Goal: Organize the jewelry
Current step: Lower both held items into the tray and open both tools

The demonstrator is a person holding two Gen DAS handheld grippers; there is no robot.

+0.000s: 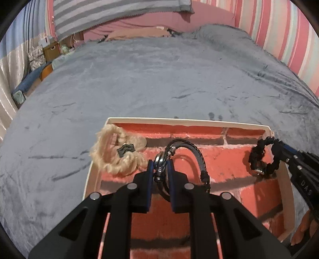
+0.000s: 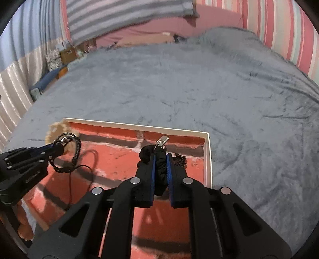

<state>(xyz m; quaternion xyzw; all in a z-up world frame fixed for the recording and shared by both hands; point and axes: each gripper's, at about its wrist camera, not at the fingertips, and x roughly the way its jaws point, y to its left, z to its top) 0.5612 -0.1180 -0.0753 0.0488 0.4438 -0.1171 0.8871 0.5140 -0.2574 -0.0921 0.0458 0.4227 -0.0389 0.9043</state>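
Observation:
A shallow tray with a white rim and a red brick-pattern lining lies on a grey blanket. My left gripper is shut on a black braided bracelet with a metal clasp, held above the tray's left half. My right gripper is shut on a black ruffled fabric band with a small silver tag, over the tray's right half. A blond scrunchie rests on the tray's far left corner.
The grey blanket covers a bed that stretches far beyond the tray. A striped pillow and pink bedding lie at the head. Boxes and clutter stand at the far left. A person's fingers show beside the tray.

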